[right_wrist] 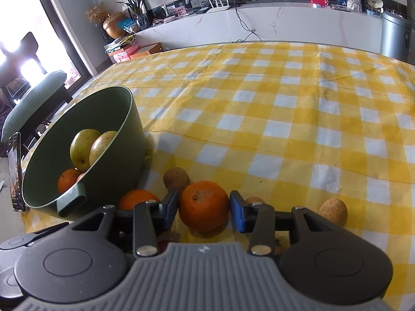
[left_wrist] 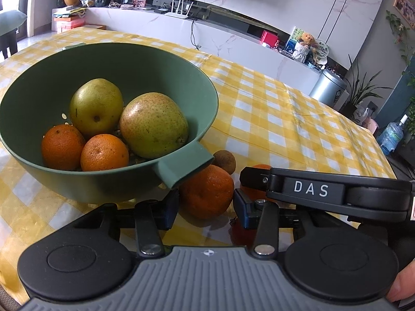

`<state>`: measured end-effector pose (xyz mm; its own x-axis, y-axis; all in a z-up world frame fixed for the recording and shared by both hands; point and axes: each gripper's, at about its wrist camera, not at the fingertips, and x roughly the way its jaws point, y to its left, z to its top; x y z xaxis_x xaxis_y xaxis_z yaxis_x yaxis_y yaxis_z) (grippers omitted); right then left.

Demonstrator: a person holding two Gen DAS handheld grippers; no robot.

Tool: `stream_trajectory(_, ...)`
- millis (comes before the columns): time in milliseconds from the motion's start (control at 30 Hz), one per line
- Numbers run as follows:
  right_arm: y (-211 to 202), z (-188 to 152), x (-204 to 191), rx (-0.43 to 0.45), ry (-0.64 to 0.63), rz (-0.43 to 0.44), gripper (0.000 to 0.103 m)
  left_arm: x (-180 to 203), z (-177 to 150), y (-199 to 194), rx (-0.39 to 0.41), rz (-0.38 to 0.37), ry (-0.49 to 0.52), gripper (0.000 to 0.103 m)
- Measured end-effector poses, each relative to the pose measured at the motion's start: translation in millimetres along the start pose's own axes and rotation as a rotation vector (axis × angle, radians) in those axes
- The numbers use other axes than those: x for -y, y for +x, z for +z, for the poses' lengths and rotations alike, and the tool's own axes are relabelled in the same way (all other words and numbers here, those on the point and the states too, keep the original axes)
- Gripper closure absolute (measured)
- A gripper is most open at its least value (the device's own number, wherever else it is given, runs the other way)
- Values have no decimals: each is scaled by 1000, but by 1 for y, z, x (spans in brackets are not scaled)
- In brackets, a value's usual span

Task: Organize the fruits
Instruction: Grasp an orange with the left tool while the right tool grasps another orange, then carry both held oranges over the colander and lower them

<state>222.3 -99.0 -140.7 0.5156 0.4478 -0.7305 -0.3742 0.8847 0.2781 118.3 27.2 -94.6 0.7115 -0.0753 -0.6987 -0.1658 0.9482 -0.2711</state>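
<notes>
A green bowl (left_wrist: 181,77) on the yellow checked tablecloth holds two green pears (left_wrist: 153,124) and two oranges (left_wrist: 103,153). My left gripper (left_wrist: 206,204) is open, its fingers either side of an orange (left_wrist: 207,191) on the table beside the bowl's handle. My right gripper (right_wrist: 204,212) is open around another orange (right_wrist: 203,207); it also shows in the left wrist view (left_wrist: 298,189), reaching in from the right. A small brown fruit (right_wrist: 176,178) lies behind the oranges, and a round tan fruit (right_wrist: 333,211) lies at the right.
A phone (right_wrist: 15,173) stands propped left of the bowl (right_wrist: 114,160). The left gripper's orange shows again in the right wrist view (right_wrist: 137,198). A small tan fruit (right_wrist: 254,200) peeks behind the right finger. The tablecloth (right_wrist: 285,103) stretches beyond.
</notes>
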Motion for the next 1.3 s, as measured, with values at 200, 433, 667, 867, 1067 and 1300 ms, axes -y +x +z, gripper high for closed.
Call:
stream_trajectory(200,-6,-1,-1,24,1,-14,64,2,1,-1,-5,-14,18,54)
stream_trajectory(433,-26,0,4,92,44,-35,64,11,0,-11,-1,-36,54,55)
stream_trajectory(667,-57,-6,15,190,124,-72,64,24,1,-37,41,-115,124,55)
stream_trajectory(867,-83,-11,14,259,150,-74,64,29,11,-63,69,-173,156,55)
stream_trajectory(1067,-104,-10,5,316,151,-71,64,25,31,-79,100,-188,177,55)
stream_trajectory(1300,-111,-1,-13,324,136,-31,64,6,57,-91,131,-174,190,55)
